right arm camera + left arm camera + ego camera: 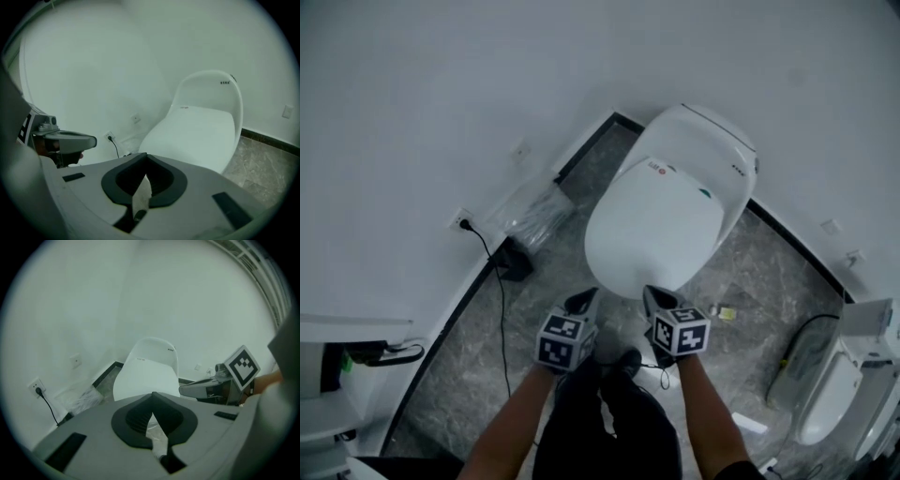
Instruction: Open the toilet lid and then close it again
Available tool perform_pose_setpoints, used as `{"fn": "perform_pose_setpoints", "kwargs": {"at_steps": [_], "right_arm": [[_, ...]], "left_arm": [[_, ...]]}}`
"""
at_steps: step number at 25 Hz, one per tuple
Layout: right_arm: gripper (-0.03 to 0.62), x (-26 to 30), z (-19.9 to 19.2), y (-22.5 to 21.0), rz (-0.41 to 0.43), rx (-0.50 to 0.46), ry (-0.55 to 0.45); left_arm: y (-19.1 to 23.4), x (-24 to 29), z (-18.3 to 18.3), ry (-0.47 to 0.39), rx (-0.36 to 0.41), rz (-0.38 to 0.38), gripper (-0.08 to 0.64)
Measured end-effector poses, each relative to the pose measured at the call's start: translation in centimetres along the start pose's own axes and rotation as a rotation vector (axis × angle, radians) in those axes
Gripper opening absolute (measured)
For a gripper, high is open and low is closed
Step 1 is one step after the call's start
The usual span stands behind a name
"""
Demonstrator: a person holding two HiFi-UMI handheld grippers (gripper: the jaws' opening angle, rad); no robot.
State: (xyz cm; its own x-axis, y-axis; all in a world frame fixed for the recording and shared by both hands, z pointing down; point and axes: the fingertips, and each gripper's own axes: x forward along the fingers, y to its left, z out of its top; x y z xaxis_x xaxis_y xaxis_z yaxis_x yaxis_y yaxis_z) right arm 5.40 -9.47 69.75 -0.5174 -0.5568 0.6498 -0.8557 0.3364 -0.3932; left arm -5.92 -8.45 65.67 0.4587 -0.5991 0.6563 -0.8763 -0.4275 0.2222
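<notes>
- The toilet (712,141) stands in a corner against the wall (441,94). Its lid (656,234) lies flat down over the bowl.
- The left forearm (511,422) and right forearm (708,412) rise from the bottom edge of the head view. They run side by side, leaning slightly inward, on either side of the person's dark legs (605,422).
- The left gripper (584,300) points forward and down, with its tip at the near left of the lid's front rim. Its marker cube (564,339) sits on top, facing the head camera.
- The right gripper (657,298) is held the same way, tilted forward and down. Its tip is at the near right of the front rim, and its own cube is uppermost.
- The two grippers are near each other and level, with a strip of the lid's front edge between their tips.
- In the left gripper view the jaws are clenched, their tips meeting in a point with nothing between them. The lid lies beyond and below them, and the right gripper shows at that view's right.
- In the right gripper view the jaws are likewise pressed together and empty. The lid fills the space ahead of them.
- From above, both tips seem to overlap the rim, but I cannot tell whether either touches the lid.
- A cable (500,291) hangs from a socket (461,222) left of the toilet and runs down to the floor (478,366).
</notes>
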Motion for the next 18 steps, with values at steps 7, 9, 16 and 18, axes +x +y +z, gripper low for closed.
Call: {"fn": "perform_pose_setpoints", "kwargs": {"at_steps": [7,9,16,18], "right_arm": [[0.009,-7.2,8.1,5.8,0.052,-0.068,-0.167],[0.009,-9.2,9.7,7.5,0.060,-0.069,-0.216],[0.009,-15.8,14.7,12.8,0.052,-0.086,-0.388],[0.009,-17.7,15.6,14.5,0.035,-0.100,-0.427]], "left_arm": [[-3.2,-4.7,7.9,-0.111,0.053,-0.060,0.009],[-4.0,-6.4,9.3,-0.133,0.062,-0.081,0.009],[-4.9,-12.0,12.8,-0.217,0.123,-0.126,0.009],[-5.4,-13.9,13.7,-0.239,0.139,-0.154,0.009]]}}
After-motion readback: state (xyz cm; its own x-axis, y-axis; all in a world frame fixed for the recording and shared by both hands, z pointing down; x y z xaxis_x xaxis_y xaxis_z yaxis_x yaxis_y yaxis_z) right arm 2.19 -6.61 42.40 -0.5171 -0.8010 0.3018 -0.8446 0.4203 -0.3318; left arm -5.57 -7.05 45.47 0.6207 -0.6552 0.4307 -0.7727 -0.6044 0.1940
